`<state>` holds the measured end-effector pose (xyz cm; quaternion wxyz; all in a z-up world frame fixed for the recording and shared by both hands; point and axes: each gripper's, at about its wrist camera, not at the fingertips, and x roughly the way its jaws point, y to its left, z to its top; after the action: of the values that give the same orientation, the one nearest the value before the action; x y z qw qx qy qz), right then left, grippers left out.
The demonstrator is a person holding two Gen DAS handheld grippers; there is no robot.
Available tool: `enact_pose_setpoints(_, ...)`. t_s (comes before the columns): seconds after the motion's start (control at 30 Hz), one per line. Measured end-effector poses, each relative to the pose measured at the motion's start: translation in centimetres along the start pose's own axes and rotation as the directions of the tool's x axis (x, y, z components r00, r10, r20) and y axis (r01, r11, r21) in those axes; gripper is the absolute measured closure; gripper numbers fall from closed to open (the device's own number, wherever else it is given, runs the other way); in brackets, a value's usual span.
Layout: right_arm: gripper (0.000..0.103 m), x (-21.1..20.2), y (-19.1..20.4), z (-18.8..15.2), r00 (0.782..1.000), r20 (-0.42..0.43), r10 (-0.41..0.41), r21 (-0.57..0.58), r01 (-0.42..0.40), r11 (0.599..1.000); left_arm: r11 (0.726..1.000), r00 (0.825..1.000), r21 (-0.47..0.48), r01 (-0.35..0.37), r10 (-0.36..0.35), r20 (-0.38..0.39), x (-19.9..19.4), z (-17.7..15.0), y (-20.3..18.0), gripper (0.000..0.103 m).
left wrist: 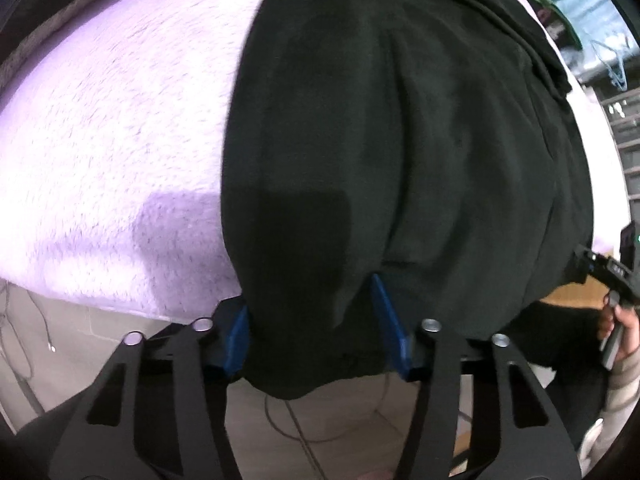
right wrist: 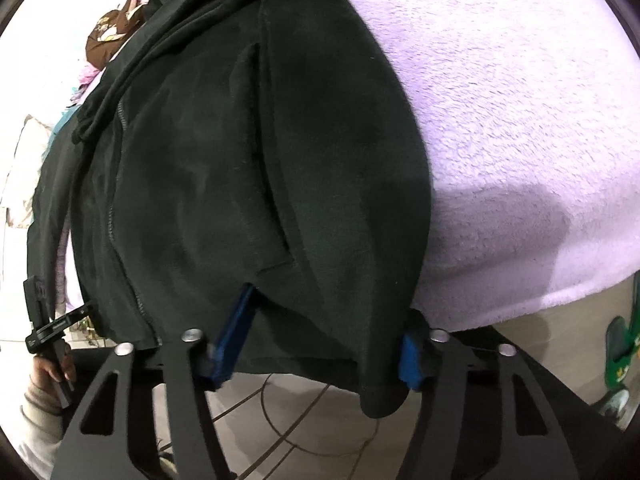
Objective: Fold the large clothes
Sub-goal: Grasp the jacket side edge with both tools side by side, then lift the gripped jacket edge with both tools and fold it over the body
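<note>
A large black fleece garment (left wrist: 400, 128) lies on a lilac fuzzy blanket (left wrist: 112, 128), its near hem hanging over the bed's front edge. My left gripper (left wrist: 316, 320) has its blue pads wide apart with the garment's left hem corner between them. The garment (right wrist: 256, 152) also fills the right wrist view. My right gripper (right wrist: 320, 336) has its blue pads wide apart around the right hem corner. Fabric hides the fingertips, so I cannot tell if either grips. The other gripper shows at each view's edge, the right one (left wrist: 608, 272) and the left one (right wrist: 44, 324).
The lilac blanket (right wrist: 520, 120) covers the bed on both sides of the garment. Cables (left wrist: 296, 428) lie on the tiled floor below the bed edge. Other clothes (right wrist: 108, 36) are piled at the far end. A green object (right wrist: 624, 344) stands on the floor at the right.
</note>
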<state>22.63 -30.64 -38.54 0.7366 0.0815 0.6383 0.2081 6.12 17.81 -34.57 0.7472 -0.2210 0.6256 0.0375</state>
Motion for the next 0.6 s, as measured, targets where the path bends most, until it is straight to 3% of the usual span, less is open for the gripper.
enact_pose_setpoints(0.07,0.051,-0.07,-0.18,0.11,1.0,-0.006,0.004,-0.001,-0.004,1.0,1.0,1.0,0.0,0.006,-0.006,-0.004,-0.01,0.11,-0.15,0.058)
enact_pose_setpoints(0.2,0.059,-0.09,0.13,0.05,1.0,-0.013,0.016,0.005,-0.016,1.0,0.999,0.999,0.006,0.046,-0.046,-0.009,-0.13,0.37,-0.71,0.076)
enact_pose_setpoints(0.6,0.064,-0.75,0.34,0.39,1.0,-0.022,0.006,-0.003,-0.006,1.0,0.998,0.998,-0.004,0.069,-0.069,-0.013,0.39,0.59,-0.34,0.082)
